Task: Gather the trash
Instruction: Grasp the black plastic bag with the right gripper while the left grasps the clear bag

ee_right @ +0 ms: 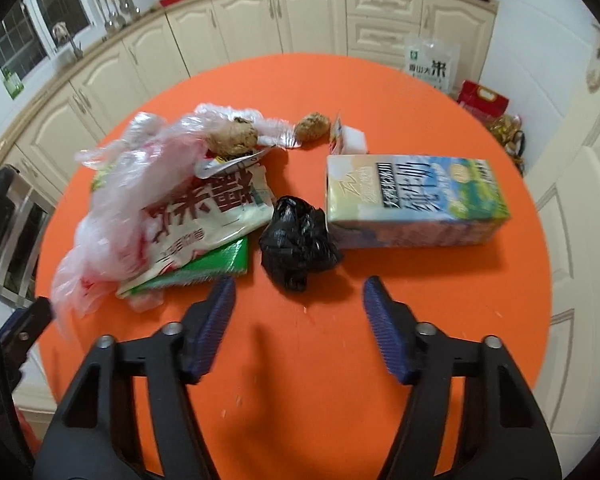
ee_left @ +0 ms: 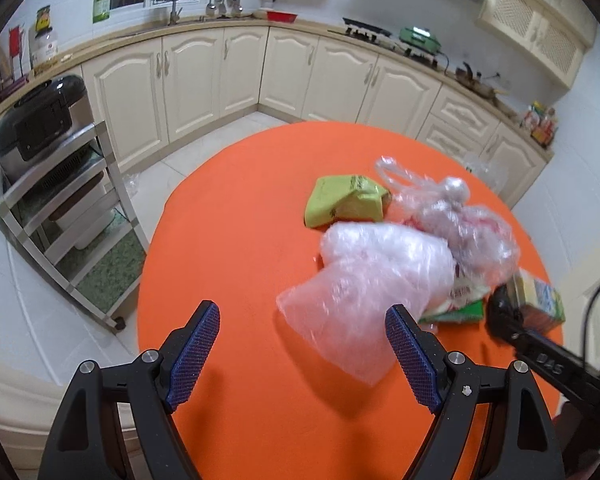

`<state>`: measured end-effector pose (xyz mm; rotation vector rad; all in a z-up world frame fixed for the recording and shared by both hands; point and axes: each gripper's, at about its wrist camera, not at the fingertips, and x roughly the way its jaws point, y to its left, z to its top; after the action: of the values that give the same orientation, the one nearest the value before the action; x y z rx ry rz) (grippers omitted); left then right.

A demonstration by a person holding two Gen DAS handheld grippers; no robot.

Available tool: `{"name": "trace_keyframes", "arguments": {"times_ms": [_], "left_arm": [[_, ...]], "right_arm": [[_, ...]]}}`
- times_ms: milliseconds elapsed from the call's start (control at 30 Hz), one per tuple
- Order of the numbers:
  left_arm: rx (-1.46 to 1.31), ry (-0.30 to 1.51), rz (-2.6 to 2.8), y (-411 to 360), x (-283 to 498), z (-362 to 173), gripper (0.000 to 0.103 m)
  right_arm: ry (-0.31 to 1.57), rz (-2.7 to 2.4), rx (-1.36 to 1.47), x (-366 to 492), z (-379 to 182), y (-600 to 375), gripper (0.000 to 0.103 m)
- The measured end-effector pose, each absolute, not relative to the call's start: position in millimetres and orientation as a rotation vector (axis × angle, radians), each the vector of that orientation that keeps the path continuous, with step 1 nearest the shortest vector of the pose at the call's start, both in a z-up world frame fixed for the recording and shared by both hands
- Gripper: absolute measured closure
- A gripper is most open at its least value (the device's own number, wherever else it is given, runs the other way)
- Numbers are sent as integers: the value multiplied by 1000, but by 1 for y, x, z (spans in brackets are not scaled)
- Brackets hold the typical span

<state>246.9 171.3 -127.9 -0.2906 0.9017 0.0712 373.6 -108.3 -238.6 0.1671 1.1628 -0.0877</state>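
My right gripper (ee_right: 299, 312) has jaws half apart, empty, just short of the black bag wad (ee_right: 298, 242) mid-tabletop (ee_right: 440, 300). Left gripper (ee_left: 302, 354) jaws wide, empty, beside the clear plastic bag (ee_left: 364, 292). Risk: right jaws may snag the milk carton (ee_right: 416, 200) or snack wrapper (ee_right: 212, 216) touching the wad; thin film may slip

Matt orange table (ee_right: 440, 300); crinkly clear plastic bag (ee_left: 364, 280); glossy black plastic wad (ee_right: 296, 240); printed paper carton (ee_right: 416, 200); ribbed blue pads (ee_right: 216, 320).
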Motion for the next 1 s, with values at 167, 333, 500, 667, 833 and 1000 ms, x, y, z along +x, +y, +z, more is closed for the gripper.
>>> {"name": "trace_keyframes", "arguments": {"times_ms": [167, 333, 500, 667, 833, 1000], "left_arm": [[-307, 893, 29, 172, 259, -132, 22], [-336, 887, 2, 163, 272, -133, 22], [-316, 908, -52, 149, 294, -140, 22], [-331, 945, -77, 147, 319, -155, 22], [-342, 940, -68, 156, 337, -164, 27], [-288, 926, -83, 155, 337, -168, 38]], "right_arm": [[1179, -82, 149, 394, -251, -108, 63], [1166, -37, 149, 391, -251, -108, 69], [1145, 6, 186, 386, -244, -117, 69], [1129, 36, 185, 382, -239, -117, 69], [1147, 58, 182, 389, -246, -112, 69], [1156, 51, 190, 393, -249, -110, 69]]}}
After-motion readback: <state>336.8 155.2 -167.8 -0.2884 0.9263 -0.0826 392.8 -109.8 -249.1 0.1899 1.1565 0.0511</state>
